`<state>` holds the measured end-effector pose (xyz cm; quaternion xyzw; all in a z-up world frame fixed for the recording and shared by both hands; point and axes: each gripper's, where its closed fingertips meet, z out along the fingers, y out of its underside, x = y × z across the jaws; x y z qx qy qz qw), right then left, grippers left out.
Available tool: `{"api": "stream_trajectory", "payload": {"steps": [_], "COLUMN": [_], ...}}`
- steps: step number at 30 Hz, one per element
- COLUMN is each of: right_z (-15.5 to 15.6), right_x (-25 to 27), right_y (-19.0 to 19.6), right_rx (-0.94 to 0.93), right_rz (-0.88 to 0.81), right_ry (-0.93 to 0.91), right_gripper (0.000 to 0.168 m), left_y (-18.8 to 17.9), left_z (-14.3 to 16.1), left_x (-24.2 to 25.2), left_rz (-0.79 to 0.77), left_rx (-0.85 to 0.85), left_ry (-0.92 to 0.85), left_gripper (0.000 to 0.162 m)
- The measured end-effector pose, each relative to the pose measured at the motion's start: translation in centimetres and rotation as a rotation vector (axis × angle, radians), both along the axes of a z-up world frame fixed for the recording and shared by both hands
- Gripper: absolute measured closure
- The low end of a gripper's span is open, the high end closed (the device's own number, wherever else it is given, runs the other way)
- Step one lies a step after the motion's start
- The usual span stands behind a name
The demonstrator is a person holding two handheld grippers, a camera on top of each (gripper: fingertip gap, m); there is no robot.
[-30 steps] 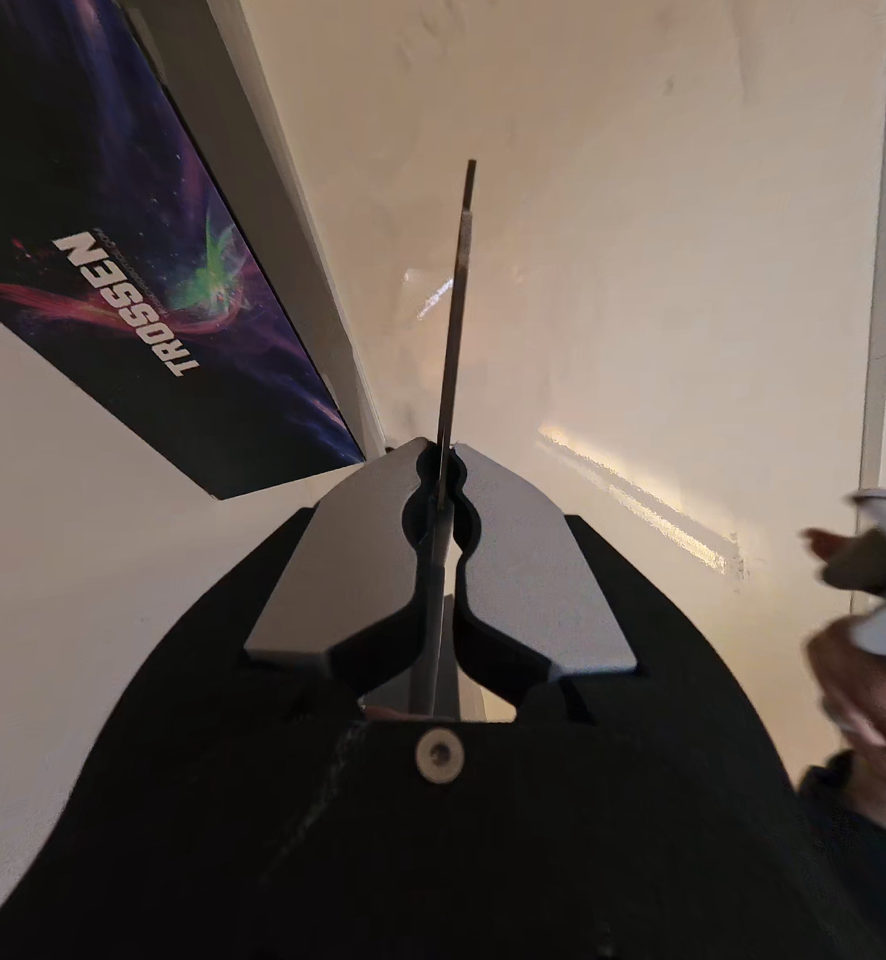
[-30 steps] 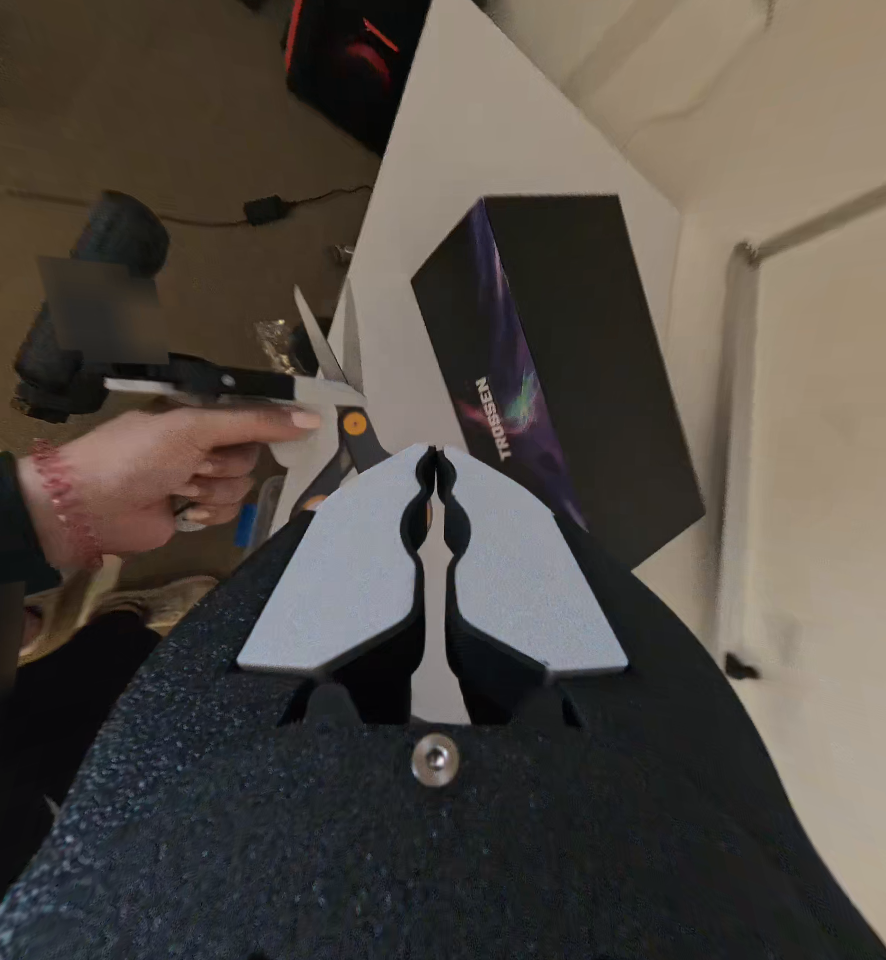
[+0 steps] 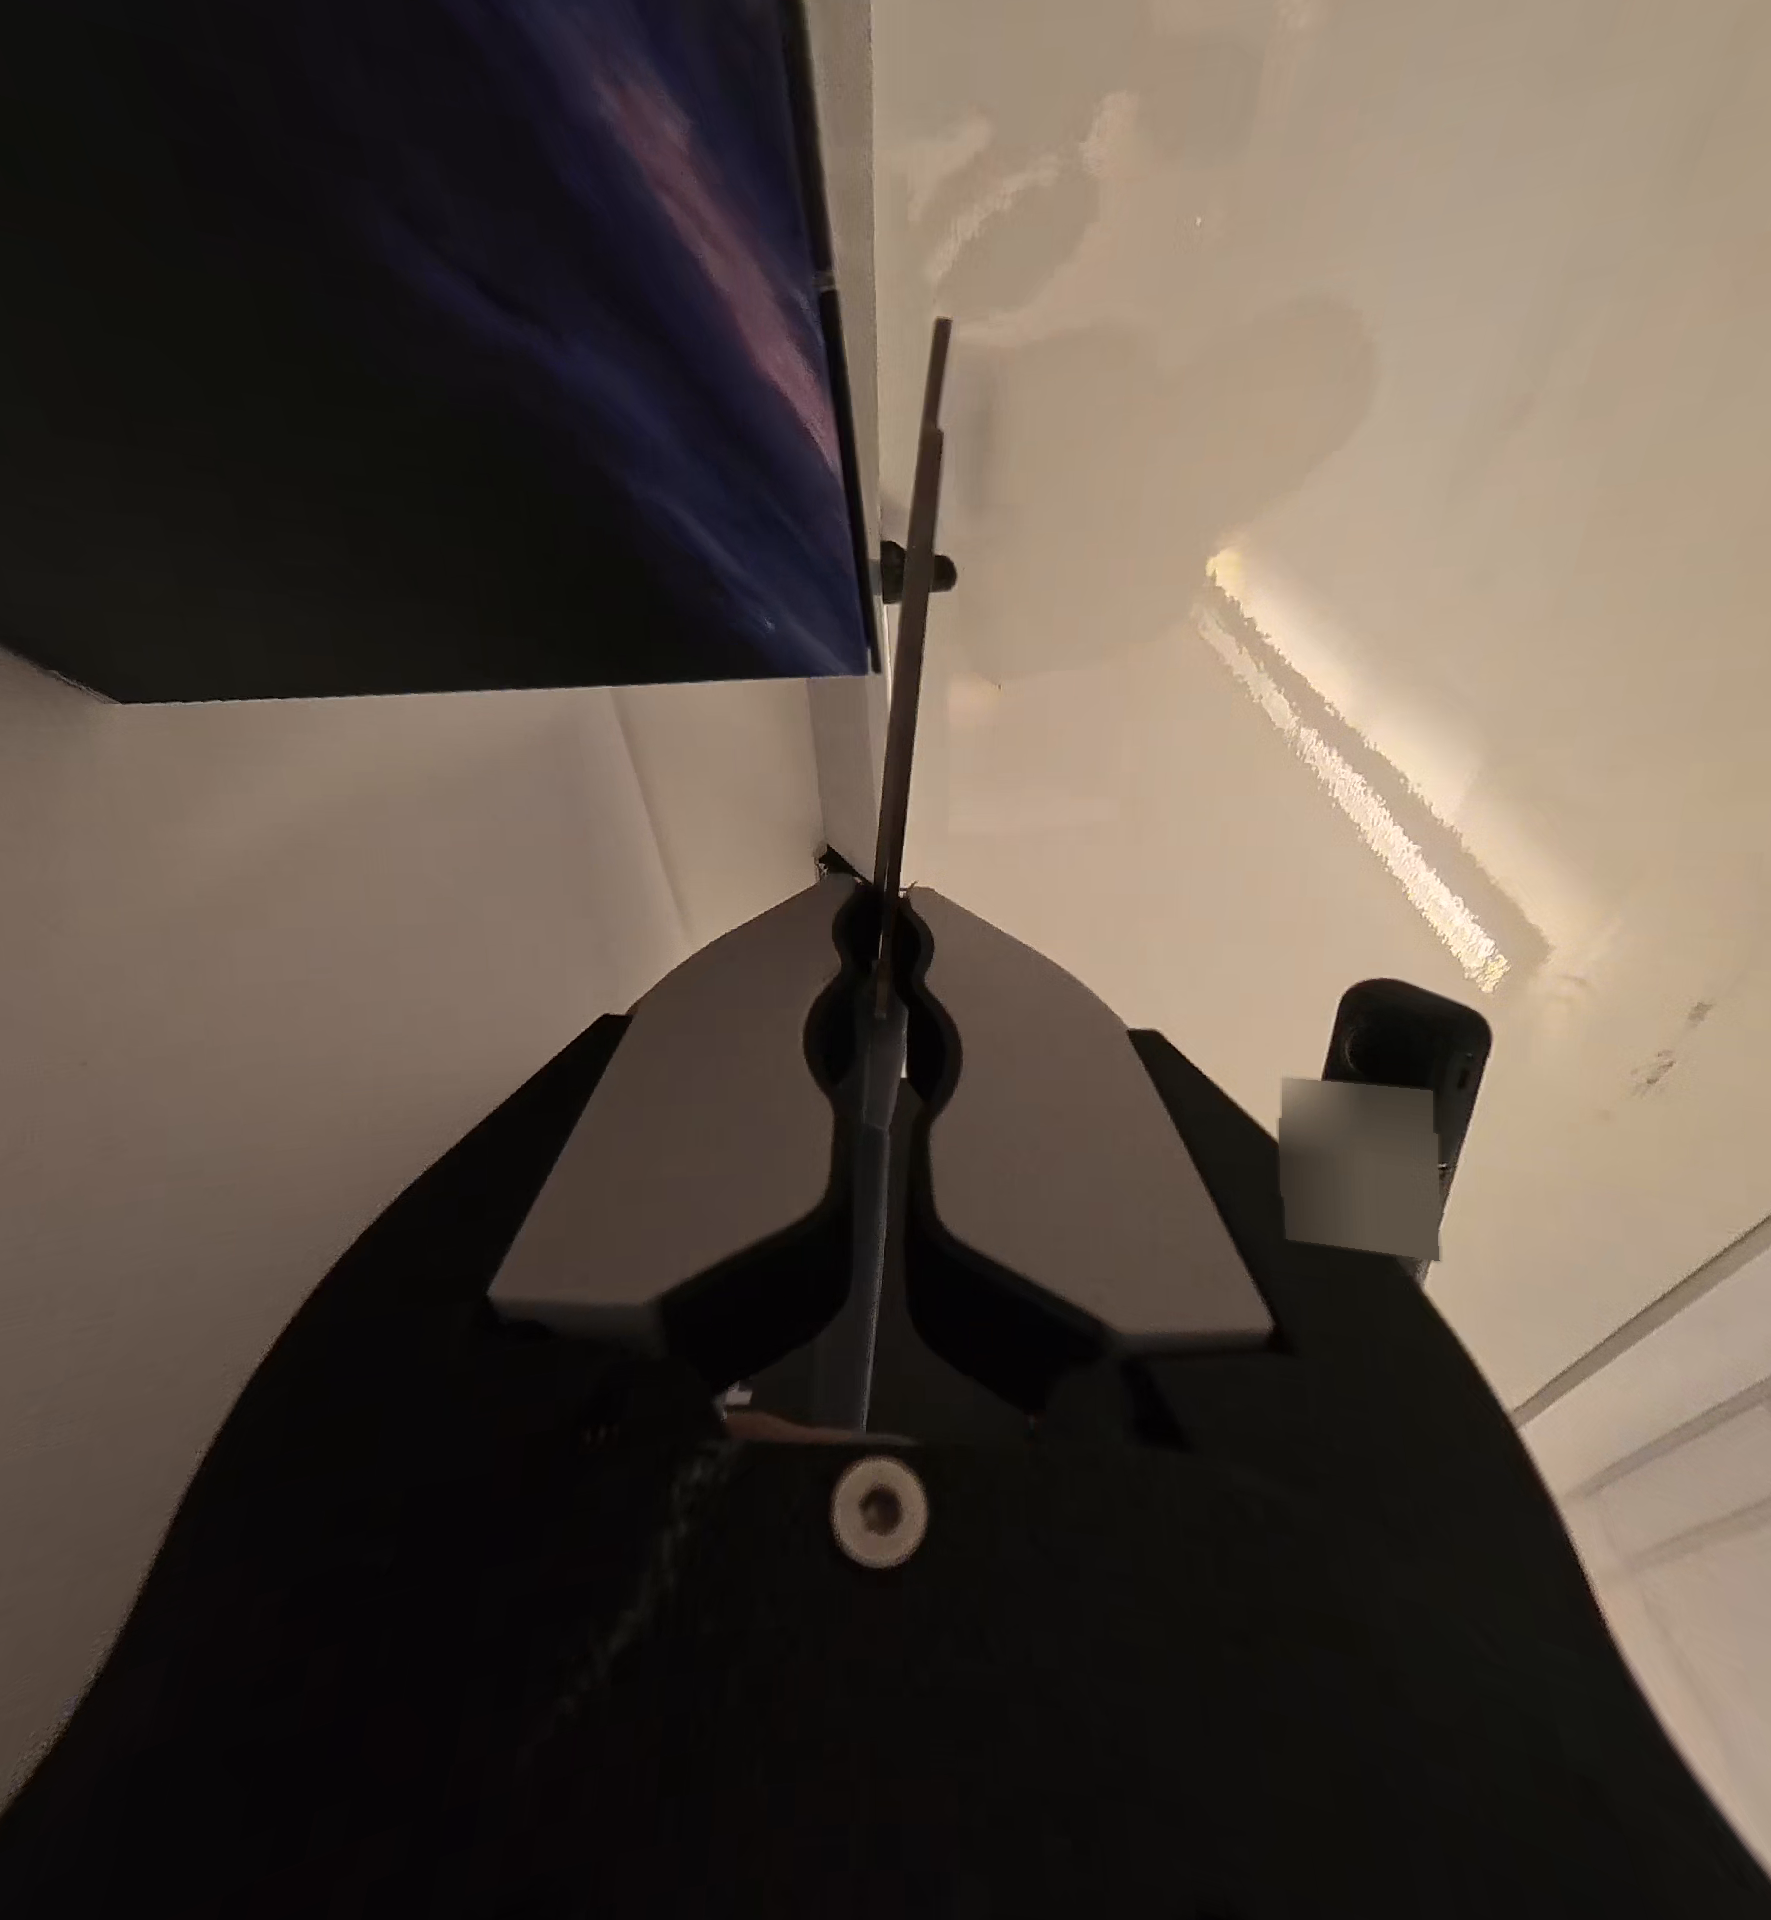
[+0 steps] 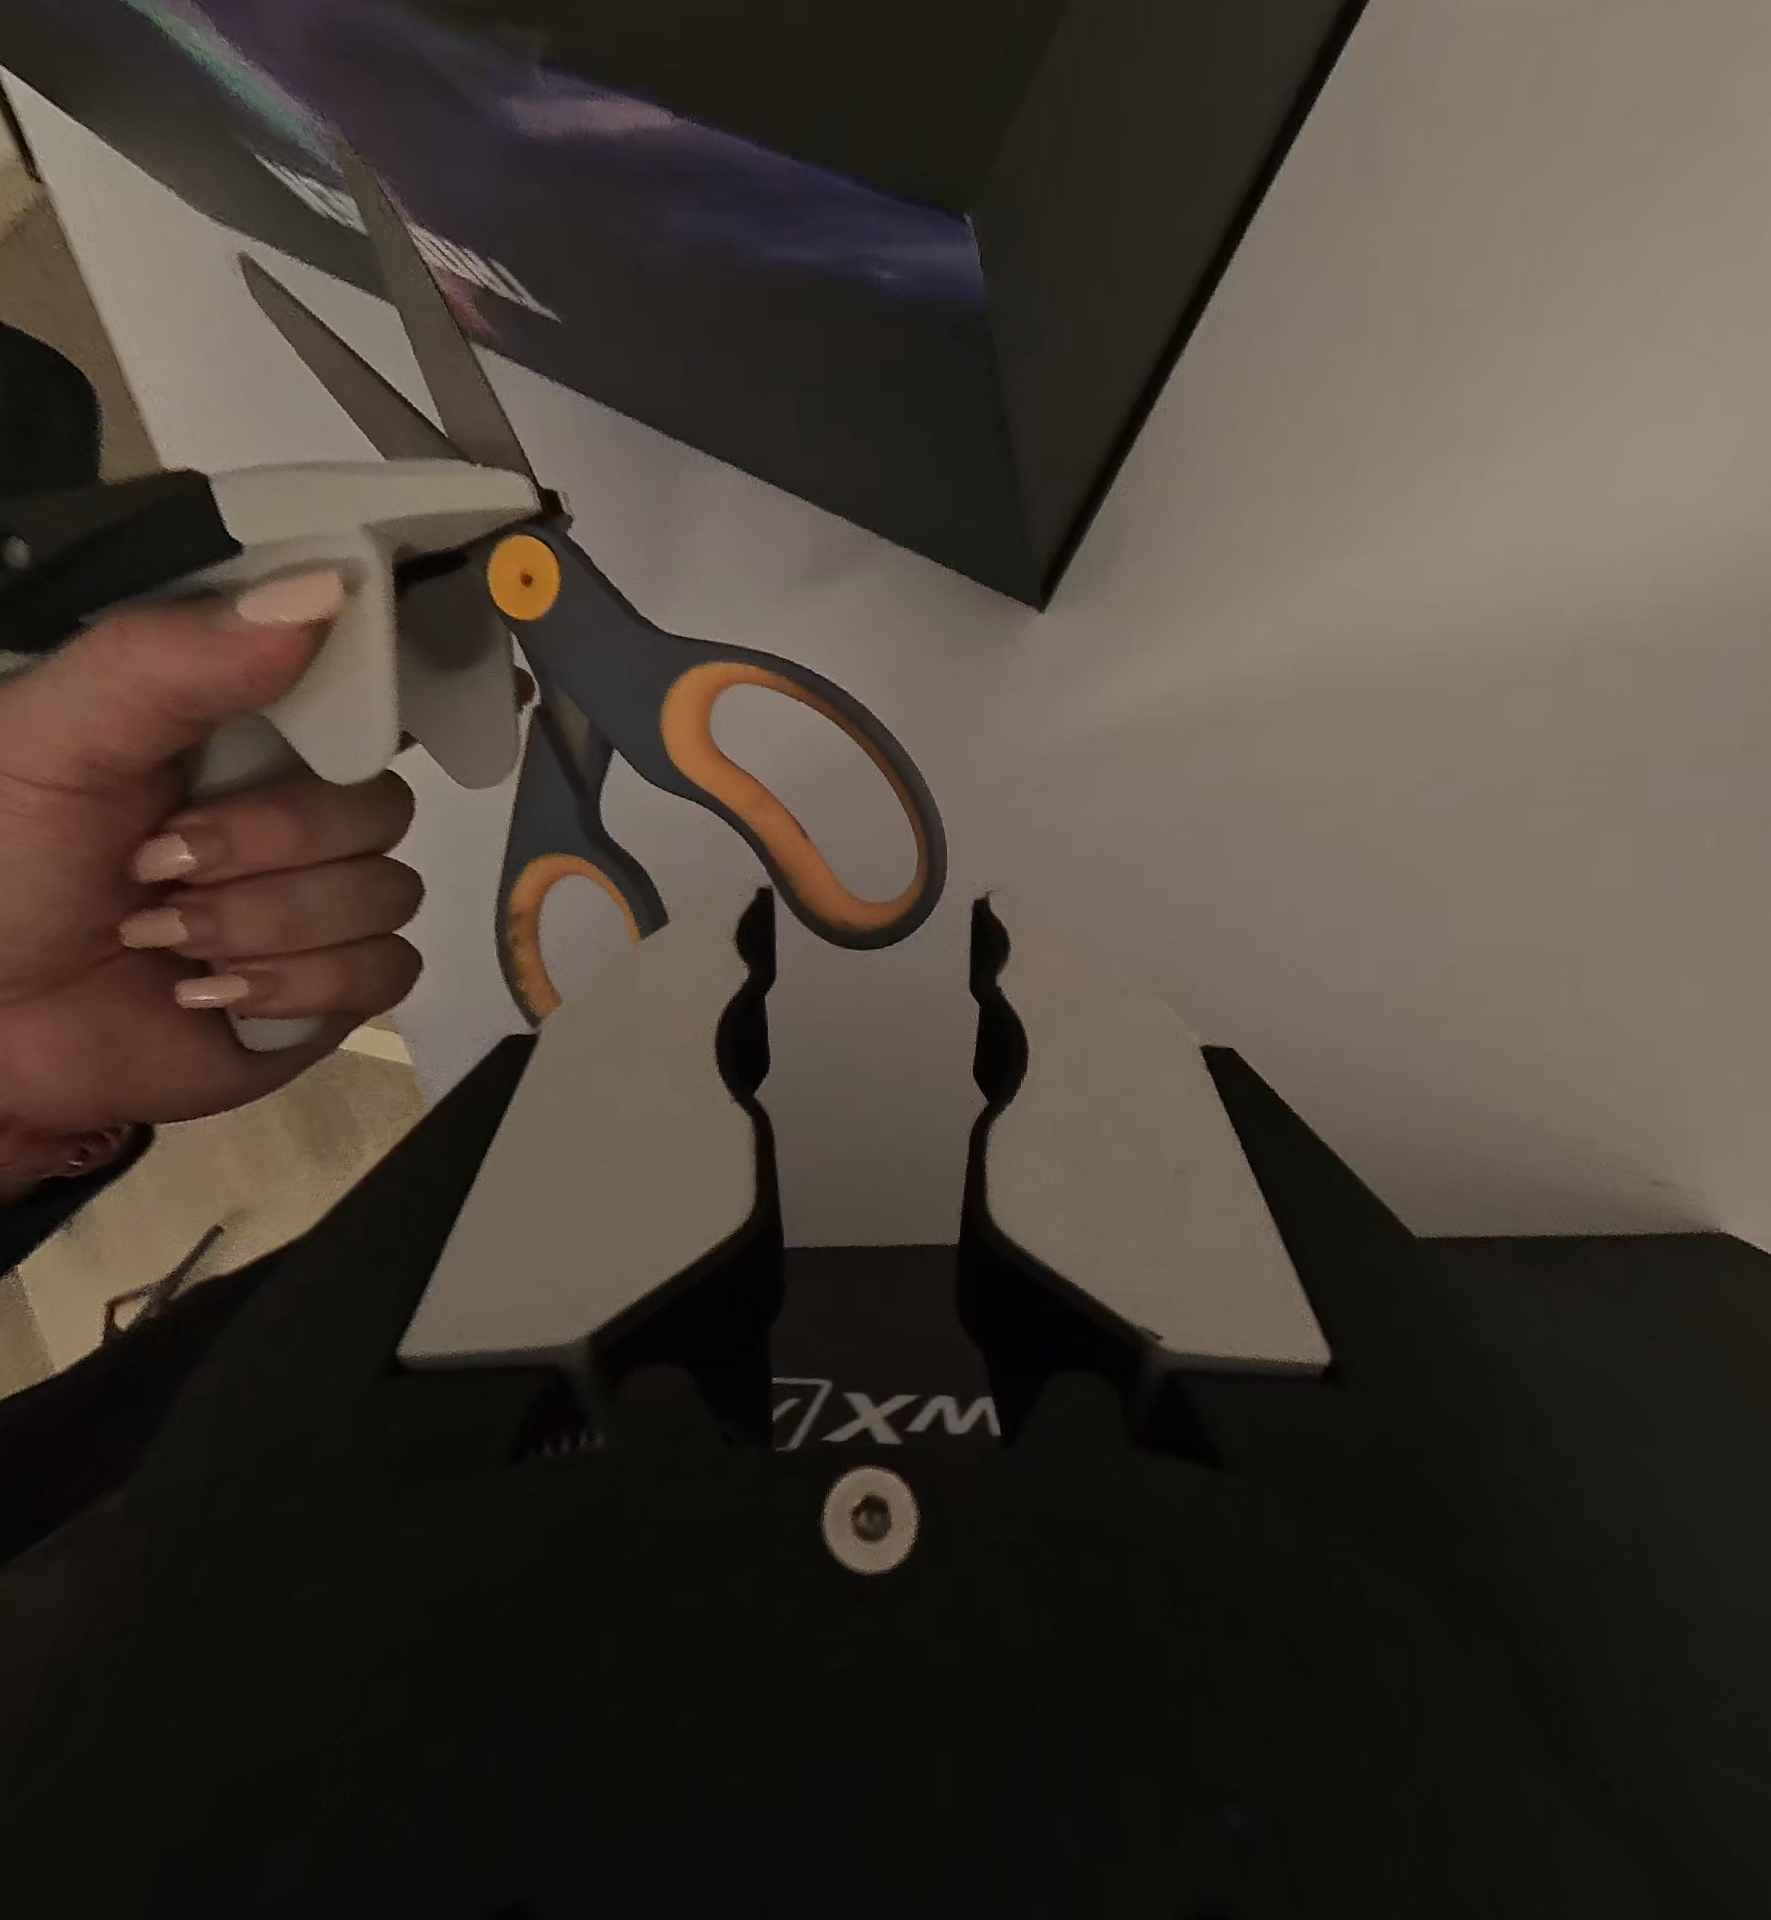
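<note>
My left gripper (image 3: pixel 886 894) is shut on a pair of scissors (image 3: pixel 912 623), whose blades stand edge-on straight ahead. In the right wrist view the scissors (image 4: pixel 642 675) have grey and orange handles and slightly parted blades. The left gripper (image 4: pixel 486 551), held by a hand (image 4: pixel 133 831), clamps them near the orange pivot. My right gripper (image 4: pixel 870 914) is open and empty. The large handle loop (image 4: pixel 808 790) hangs just beyond its fingertips, between them and slightly left.
A black box with a purple print (image 4: pixel 756 260) lies on the white table (image 4: pixel 1380 727) beyond the scissors and shows in the left wrist view (image 3: pixel 393 364). Another black surface (image 4: pixel 1483 1278) lies under my right gripper. The other gripper's camera (image 3: pixel 1400 1049) shows at the right. The floor (image 4: pixel 237 1143) is at the left.
My right gripper has opened and come close to the scissors' handles. The left gripper has turned with the scissors, bringing the black box nearer in its view.
</note>
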<state>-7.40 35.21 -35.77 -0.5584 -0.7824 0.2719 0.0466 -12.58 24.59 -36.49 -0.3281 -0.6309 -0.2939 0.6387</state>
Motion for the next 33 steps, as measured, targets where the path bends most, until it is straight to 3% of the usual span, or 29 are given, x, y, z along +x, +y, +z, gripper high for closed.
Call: {"api": "stream_trajectory", "payload": {"steps": [5, 14, 33], "right_z": [-1.6, -4.0, -2.6], "right_x": [-1.6, -3.4, -3.5], "right_y": [0.3, 1.2, 1.5], "right_rx": [0.004, 0.062, 0.029], "right_rz": [0.003, 0.007, -0.019], "right_ry": [-0.046, -0.097, -0.082], "right_gripper": [0.133, 0.158, 0.160], "left_y": [1.1, 1.0, 1.5], "left_z": [0.1, -0.8, -0.4], "left_x": [-1.2, -2.8, -3.4], "left_rz": [-0.020, -0.028, -0.031], "left_rx": [0.029, 0.037, 0.128], "left_ry": [-0.009, -0.033, -0.056], "left_gripper": [0.160, 0.161, 0.161]}}
